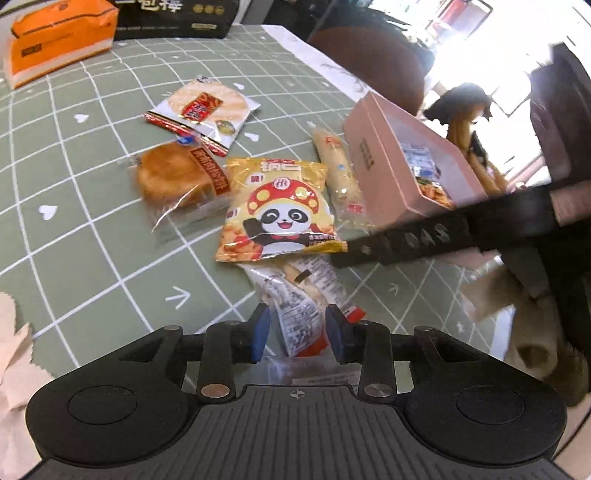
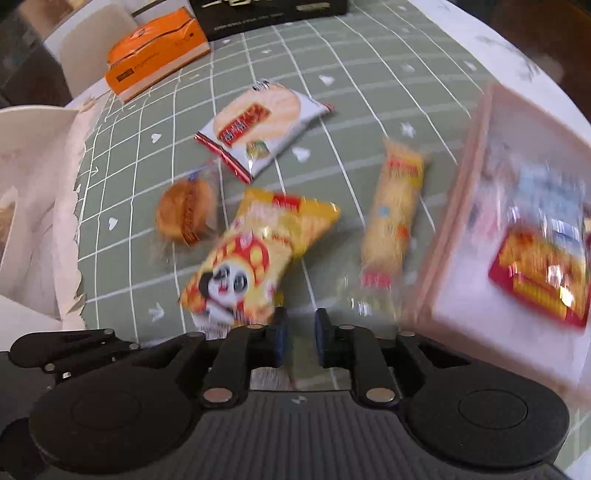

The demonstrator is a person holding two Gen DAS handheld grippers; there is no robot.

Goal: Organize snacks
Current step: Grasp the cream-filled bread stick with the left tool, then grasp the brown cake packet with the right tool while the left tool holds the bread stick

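Note:
Snacks lie on a green grid mat: a yellow panda bag, a round cake in clear wrap, a rice cracker pack, a long yellow wafer pack. A pink box holds several packets. My left gripper has its jaws around a white printed packet. My right gripper is open a little and empty, over the mat by the box; its finger crosses the left wrist view.
An orange tissue pack and a black box stand at the far edge. A torn white paper box sits at the left. Someone sits beyond the table.

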